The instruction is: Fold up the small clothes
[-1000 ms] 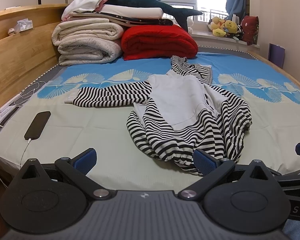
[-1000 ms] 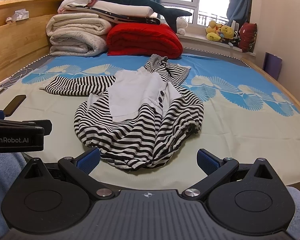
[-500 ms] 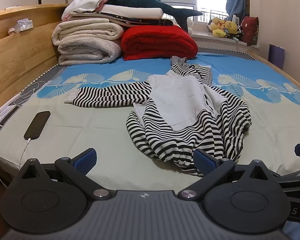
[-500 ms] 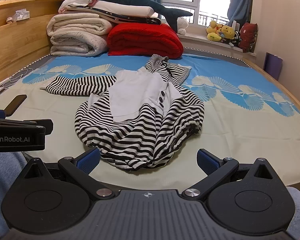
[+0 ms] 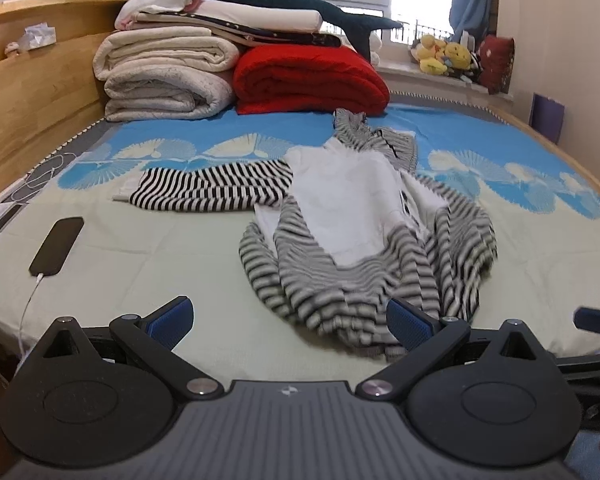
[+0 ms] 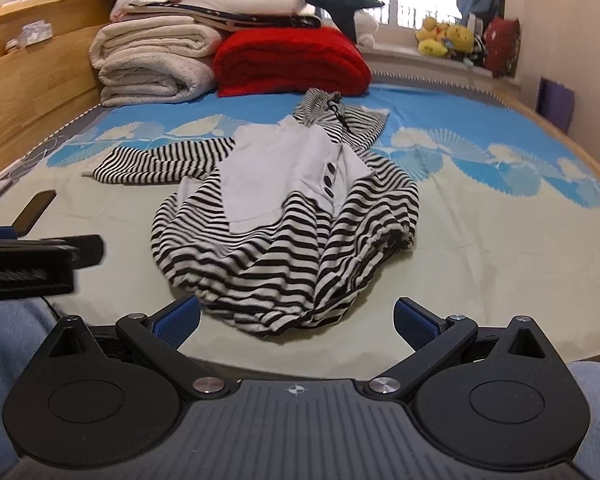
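My left gripper [image 5: 290, 316] sits nearest the lens with its blue pads spread wide and nothing between them; my right gripper [image 6: 298, 316] is likewise fully parted and empty. Both are held at the near edge of the bed [image 6: 520, 280], just short of the striped hooded garment [image 6: 284, 220], which serves as landmark here. Neither gripper touches it. In the left view the near hem of the garment [image 5: 364, 264] is smeared by motion blur, whereas half a second ago it was sharp; the garment also sits slightly closer and larger in both views, so I judge that I have begun advancing on it after a pause. The garment lies crumpled in the middle of the bed, grey panel uppermost with dark buttons [image 6: 329, 180], its hem bunched toward me and its hood pointing away. To the left of the garment one striped sleeve [image 6: 160, 160] lies stretched flat; the other sleeve is hidden, apparently tucked beneath the body. Farther left of the garment a black phone [image 5: 56, 246] rests on its charging cable. Beyond the garment, against the headboard side, stand the folded cream quilts [image 5: 164, 76] and the red blanket [image 5: 308, 80], topped by a plush shark [image 5: 300, 0]; soft toys [image 5: 444, 52] line the windowsill beyond. Folding has not yet started: the garment probably needs spreading flat first, and the bunched hem is the likeliest first hold.
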`<state>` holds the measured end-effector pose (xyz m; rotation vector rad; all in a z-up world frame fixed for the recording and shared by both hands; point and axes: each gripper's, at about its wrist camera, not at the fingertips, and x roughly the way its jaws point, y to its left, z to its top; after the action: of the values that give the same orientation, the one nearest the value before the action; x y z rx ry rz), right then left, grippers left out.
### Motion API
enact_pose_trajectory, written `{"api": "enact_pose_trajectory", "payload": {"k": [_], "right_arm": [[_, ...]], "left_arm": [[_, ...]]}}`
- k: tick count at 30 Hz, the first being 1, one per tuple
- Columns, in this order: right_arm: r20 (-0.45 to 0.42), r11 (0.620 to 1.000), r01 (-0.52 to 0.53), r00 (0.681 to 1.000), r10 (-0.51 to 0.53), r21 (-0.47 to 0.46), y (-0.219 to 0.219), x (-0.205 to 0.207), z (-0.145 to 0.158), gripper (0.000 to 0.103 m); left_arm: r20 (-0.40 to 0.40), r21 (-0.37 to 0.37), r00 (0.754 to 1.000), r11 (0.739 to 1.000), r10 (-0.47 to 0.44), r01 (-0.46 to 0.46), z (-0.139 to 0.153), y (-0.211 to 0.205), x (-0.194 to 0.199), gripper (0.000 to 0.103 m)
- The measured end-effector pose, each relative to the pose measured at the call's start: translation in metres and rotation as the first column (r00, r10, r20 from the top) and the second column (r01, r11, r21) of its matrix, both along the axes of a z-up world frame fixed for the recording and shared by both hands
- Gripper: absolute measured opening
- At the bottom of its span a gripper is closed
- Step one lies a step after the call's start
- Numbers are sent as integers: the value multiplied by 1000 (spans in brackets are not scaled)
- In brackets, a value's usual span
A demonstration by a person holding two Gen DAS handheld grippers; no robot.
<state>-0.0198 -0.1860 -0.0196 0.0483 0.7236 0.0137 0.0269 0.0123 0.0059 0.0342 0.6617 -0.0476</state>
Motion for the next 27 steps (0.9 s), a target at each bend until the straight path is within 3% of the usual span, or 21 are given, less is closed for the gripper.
{"api": "enact_pose_trajectory", "payload": {"k": [3, 7, 10, 13, 16, 20, 23, 27], "right_arm": [[7, 998, 28, 1000, -29, 51, -30, 27, 11, 102], [36, 971, 125, 990, -135, 203, -93, 85, 35, 102], [112, 959, 164, 975, -194, 230, -133, 149, 52, 102], [166, 941, 151, 964, -208, 304, -173, 237, 52, 102], [76, 909, 174, 973, -217, 378, -203, 344, 27, 98], [-137, 846, 305, 952, -272, 438, -221, 473, -45, 88], [-224, 812, 380, 924, -310, 444, -218, 544, -97, 85], [-276, 753, 485, 874, -400, 444, -211, 605, -141, 85]], "left_arm": [[33, 4, 999, 999, 37, -37, 7, 7, 35, 103], [97, -10, 987, 991, 131, -130, 14, 19, 107, 103], [134, -27, 975, 984, 178, -176, 7, 24, 171, 103], [102, -51, 971, 976, 218, -214, -15, 26, 239, 103], [24, -92, 960, 956, 281, -277, -44, 32, 296, 103], [-80, -33, 957, 959, 279, -282, -79, 40, 331, 103], [-158, -12, 945, 957, 285, -291, -98, 52, 343, 103], [-231, -61, 920, 939, 316, -338, -112, 66, 346, 103]]}}
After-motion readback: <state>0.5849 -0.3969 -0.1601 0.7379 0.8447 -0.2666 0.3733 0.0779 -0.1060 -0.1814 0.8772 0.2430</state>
